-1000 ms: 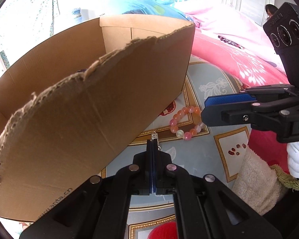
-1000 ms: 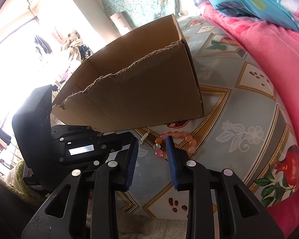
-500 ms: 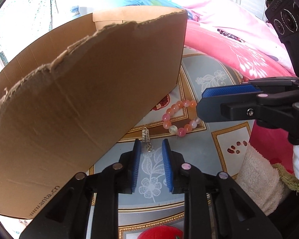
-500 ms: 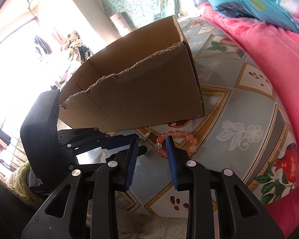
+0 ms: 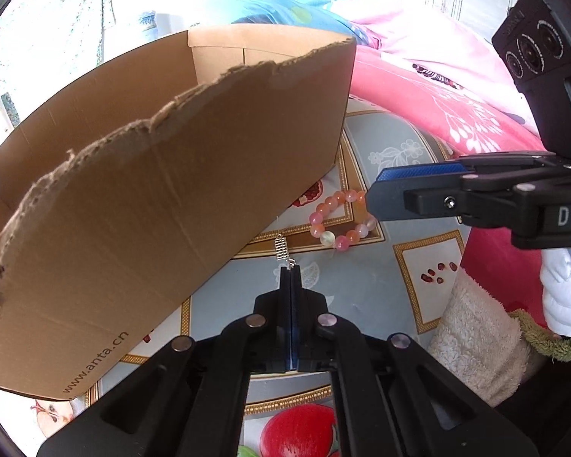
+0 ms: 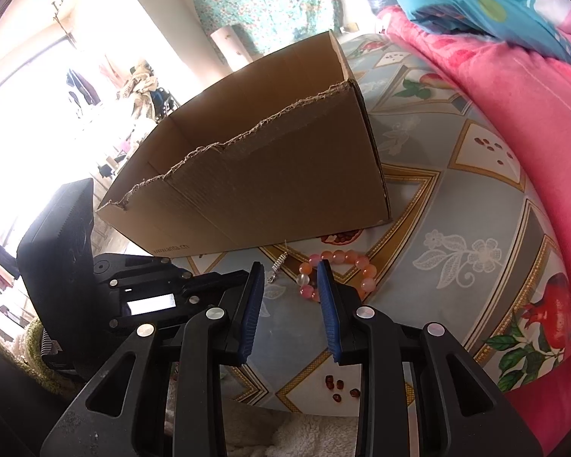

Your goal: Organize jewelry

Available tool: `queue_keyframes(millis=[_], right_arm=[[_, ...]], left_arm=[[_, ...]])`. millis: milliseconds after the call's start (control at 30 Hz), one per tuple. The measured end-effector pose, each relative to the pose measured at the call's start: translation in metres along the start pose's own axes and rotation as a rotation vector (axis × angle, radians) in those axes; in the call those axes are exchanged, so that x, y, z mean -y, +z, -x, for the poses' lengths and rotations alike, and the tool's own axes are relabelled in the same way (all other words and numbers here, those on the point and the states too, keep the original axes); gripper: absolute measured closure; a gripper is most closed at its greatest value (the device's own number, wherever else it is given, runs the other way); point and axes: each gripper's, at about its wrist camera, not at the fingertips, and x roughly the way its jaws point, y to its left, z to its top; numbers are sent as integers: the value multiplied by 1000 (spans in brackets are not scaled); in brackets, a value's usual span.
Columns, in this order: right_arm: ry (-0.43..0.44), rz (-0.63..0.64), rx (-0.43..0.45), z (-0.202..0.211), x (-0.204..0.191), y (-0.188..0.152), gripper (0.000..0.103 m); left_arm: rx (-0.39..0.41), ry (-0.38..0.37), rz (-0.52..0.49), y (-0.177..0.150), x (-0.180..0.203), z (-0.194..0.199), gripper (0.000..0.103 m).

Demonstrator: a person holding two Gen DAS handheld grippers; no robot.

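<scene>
left wrist: tongs pinching earring

Left gripper: black plastic arms, silver round screws, blue ribbed pads on the fingers. Right gripper: same build, white lettering "DAS" on its side (rest cut off), black camera block with three round lenses above. White glove on the hand.

A small silver coiled earring is pinched by its hook just beside a pink-and-orange beaded bracelet laid near a torn-rimmed cardboard box.
</scene>
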Motion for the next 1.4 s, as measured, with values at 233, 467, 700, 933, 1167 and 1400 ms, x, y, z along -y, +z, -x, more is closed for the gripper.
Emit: queue_keyframes(millis=[233, 467, 700, 933, 1167, 1400], right_arm=[[6, 3, -3, -1, -1, -1, 75], [8, 4, 1, 0, -2, -1, 74], [5, -11, 2, 0, 3, -1, 74], [4, -12, 1, 0, 4, 0, 74], [1, -14, -2, 1, 4, -2, 74], [-15, 17, -19, -3, -4, -1, 74]], left_arm=[[22, 1, 6, 1, 0, 7, 103], [18, 42, -6, 11, 3, -15, 82], [30, 64, -5, 13, 4, -30, 98], [48, 46, 14, 13, -2, -22, 103], [54, 36, 45, 7, -9, -1, 103], [16, 67, 70, 4, -15, 14, 102]])
